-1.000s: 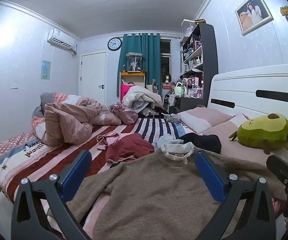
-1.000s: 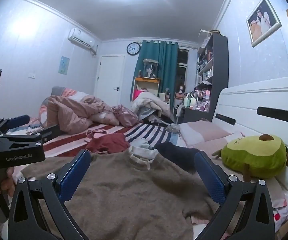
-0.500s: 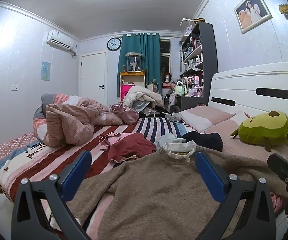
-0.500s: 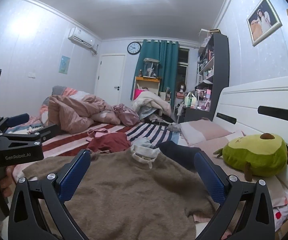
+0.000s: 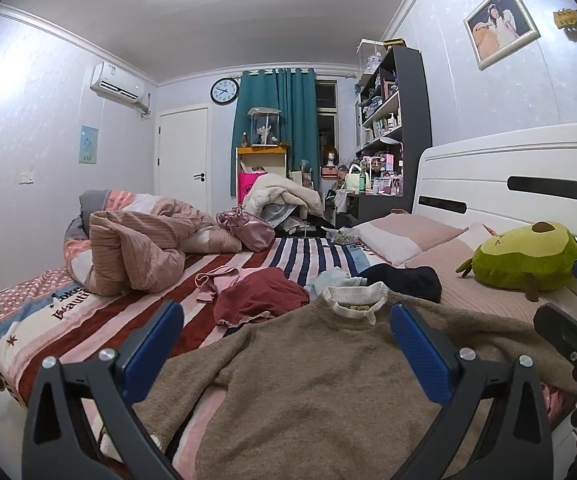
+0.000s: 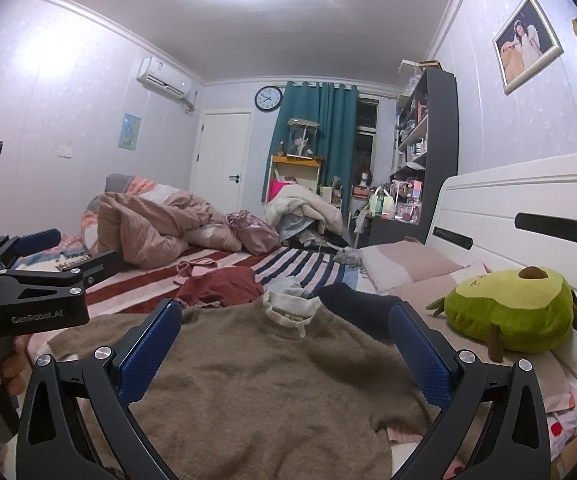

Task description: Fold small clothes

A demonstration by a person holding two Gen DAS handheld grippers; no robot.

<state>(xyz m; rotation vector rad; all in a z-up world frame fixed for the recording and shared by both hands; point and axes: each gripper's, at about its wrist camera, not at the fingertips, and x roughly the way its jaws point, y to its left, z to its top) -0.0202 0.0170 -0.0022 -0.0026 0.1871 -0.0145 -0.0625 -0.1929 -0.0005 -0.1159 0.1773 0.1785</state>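
Both views have drawn back slightly from the brown knit sweater (image 5: 308, 384), spread flat on the bed (image 5: 52, 320). Left tongs (image 5: 288, 344) and right tongs (image 6: 284, 344) gape wide, empty. Soft, floppy, light: pinch a sleeve cuff or hem

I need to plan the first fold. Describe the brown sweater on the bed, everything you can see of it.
The brown sweater is a fuzzy, wool-looking knit with a cream ribbed collar. It lies spread flat on the striped bed, collar pointing away from the cameras, unfolded. One sleeve stretches toward the avocado plush. A maroon garment and a dark navy one lie at its shoulders. Both grippers hover open above it.
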